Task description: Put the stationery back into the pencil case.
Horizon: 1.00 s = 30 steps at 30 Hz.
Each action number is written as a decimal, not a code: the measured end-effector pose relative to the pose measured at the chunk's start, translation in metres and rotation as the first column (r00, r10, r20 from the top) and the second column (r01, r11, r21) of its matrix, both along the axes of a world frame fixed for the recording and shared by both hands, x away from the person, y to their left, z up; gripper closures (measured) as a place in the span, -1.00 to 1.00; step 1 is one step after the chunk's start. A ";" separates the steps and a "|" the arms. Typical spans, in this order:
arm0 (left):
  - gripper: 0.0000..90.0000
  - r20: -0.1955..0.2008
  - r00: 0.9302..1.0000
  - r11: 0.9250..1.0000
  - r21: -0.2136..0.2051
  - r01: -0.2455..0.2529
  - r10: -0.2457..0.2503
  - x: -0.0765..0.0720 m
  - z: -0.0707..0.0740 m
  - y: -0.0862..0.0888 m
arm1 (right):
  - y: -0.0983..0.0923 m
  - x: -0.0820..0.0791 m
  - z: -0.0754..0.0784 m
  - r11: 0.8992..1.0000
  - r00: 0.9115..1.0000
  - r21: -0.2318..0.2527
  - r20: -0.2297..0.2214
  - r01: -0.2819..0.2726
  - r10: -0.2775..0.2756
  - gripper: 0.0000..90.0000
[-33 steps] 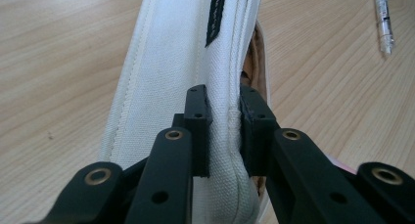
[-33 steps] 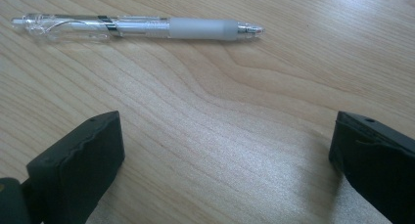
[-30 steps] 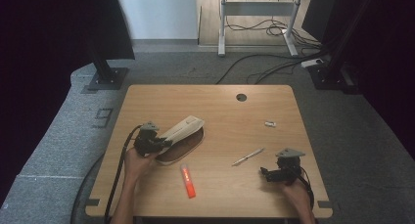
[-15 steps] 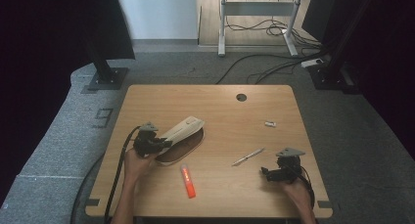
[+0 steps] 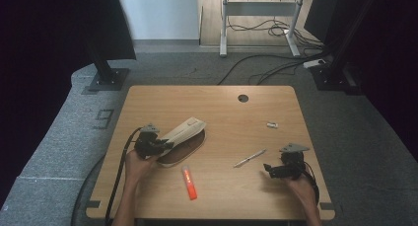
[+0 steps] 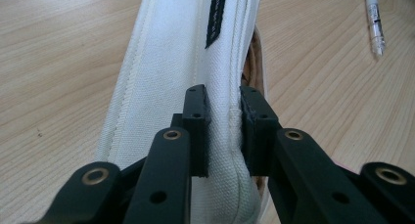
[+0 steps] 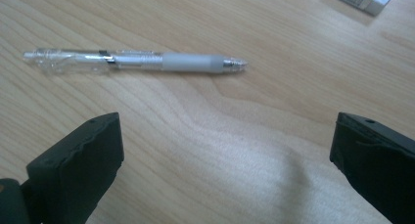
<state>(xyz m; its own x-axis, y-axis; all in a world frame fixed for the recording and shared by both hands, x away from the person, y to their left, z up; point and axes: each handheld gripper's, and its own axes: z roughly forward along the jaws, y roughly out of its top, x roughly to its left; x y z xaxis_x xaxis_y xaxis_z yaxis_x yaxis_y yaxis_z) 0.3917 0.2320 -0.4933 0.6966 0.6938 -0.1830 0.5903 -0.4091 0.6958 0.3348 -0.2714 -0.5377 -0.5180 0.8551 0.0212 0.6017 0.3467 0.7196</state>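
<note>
The far half of the light wooden tabletop [image 5: 162, 100] is largely unobstructed; only a round dark cable hole [image 5: 243, 98] and a small white wrapped eraser-like block [image 5: 271, 125] are noted there. The left-centre is occupied by a cream canvas pencil pouch [image 5: 183, 133], raised at an angle over its brown opened interior and clamped at its near end by the left hand-held gripper [image 5: 158, 146]. An orange-red marker [image 5: 189, 182] lies near the front edge. Between it and the wide-open right hand-held gripper [image 5: 270, 170], bare wood is seen. A clear plastic pen [image 7: 137, 61] lies just ahead of those jaws, apart from them.
</note>
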 end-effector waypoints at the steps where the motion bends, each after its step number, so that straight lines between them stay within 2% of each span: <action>1: 0.68 0.000 1.000 1.000 0.002 0.002 -0.002 0.000 0.000 0.000 | 0.000 0.002 0.001 1.000 1.000 0.001 -0.001 -0.001 0.001 -1.00; 19: 0.67 0.003 1.000 1.000 0.002 0.009 -0.009 0.000 0.000 0.000 | -0.004 0.024 0.018 1.000 1.000 0.012 -0.010 -0.013 0.013 -0.94; 30: 0.66 0.001 1.000 1.000 -0.001 0.014 -0.014 0.000 -0.001 0.000 | -0.008 0.036 0.021 0.999 0.999 0.030 -0.022 -0.025 0.026 -0.89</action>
